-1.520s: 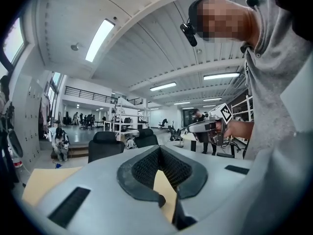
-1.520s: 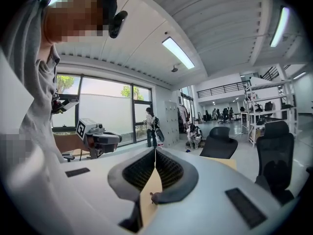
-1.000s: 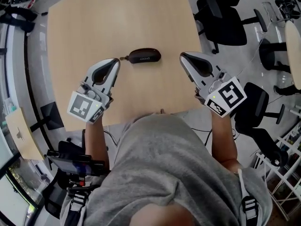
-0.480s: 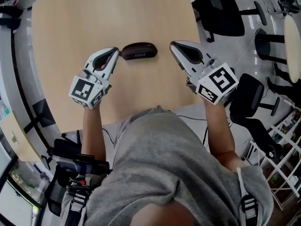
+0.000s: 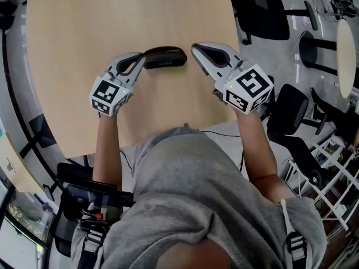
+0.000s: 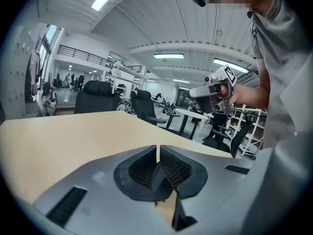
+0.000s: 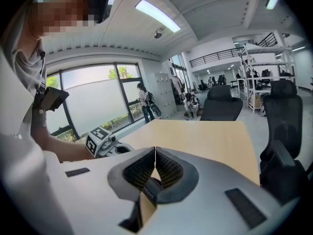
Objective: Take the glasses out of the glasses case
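Observation:
A dark, closed glasses case (image 5: 164, 59) lies on the light wooden table (image 5: 112, 15). My left gripper (image 5: 142, 55) is shut, its tip at the case's left end. My right gripper (image 5: 193, 47) is shut too, its tip just off the case's right end. In the left gripper view the jaws (image 6: 157, 151) meet with nothing between them, and a dark piece of the case (image 6: 159, 179) shows below them. The right gripper view shows shut jaws (image 7: 155, 153) with the case (image 7: 149, 192) just beneath. Whether either tip touches the case I cannot tell.
Black office chairs (image 5: 269, 10) stand off the table's right side, one more (image 5: 291, 111) nearer the person. A white wire rack (image 5: 331, 167) is at the lower right and a round table (image 5: 345, 43) at the far right. The table's front edge (image 5: 168, 129) runs by the person's body.
Both grippers have come down and inward, from either side of the case to its two ends. The case lies where it was. Both stayed shut.

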Demonstrator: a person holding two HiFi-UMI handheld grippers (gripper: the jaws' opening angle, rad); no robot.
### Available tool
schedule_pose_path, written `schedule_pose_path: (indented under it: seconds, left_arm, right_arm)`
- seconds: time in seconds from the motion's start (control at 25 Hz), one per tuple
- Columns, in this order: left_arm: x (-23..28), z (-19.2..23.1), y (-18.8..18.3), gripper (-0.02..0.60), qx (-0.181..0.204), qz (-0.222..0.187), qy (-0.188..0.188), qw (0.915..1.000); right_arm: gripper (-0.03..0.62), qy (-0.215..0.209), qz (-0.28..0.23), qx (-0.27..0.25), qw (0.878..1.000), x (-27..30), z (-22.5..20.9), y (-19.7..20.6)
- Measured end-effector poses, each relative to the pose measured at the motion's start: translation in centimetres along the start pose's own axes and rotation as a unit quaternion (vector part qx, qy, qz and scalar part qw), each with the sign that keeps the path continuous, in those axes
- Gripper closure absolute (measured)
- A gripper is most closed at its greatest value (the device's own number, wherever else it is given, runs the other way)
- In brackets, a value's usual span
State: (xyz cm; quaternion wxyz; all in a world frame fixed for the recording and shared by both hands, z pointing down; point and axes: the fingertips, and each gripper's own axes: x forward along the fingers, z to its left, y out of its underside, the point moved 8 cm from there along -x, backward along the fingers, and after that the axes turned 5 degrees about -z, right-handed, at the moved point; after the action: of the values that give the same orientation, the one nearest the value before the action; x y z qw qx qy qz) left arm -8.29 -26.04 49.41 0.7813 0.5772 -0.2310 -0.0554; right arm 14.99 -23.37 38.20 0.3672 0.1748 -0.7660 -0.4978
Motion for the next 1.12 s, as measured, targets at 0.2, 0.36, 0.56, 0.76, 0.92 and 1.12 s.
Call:
schedule_pose_path:
  seconds: [0.2,0.36,0.56,0.76,0.92,1.12]
  left_arm:
    - [2.1,0.2,2.1,0.574,0.026,0.025,0.034,0.9987]
    - [3.5,-0.1,2.6,0.475,0.066,0.044,0.044,0.9959]
    - [4.2,-0.6,3.7,0.462,0.082,0.068,0.079,0.9912]
    - [3.8,-0.8,4.0,0.462,0.06,0.057,0.088,0.9927]
    - [3.8,-1.4,4.1,0.462,0.053,0.054,0.097,0.9924]
    - [3.7,-1.9,4.3,0.462,0.05,0.061,0.108,0.9911]
  right_arm:
    - [0.586,-0.003,0.034,0.012,0.999,2.2,-0.6,2.3]
    - [0.586,-0.01,0.053,0.021,0.998,2.8,-0.9,3.4]
    - [0.586,-0.017,0.071,0.028,0.997,3.9,-1.0,4.6]
    - [0.586,-0.034,0.097,0.042,0.994,5.2,-1.3,5.9]
    - [0.586,-0.059,0.131,0.059,0.988,6.9,-1.6,7.3]
    - [0.586,-0.104,0.212,0.08,0.969,9.3,-1.8,9.9]
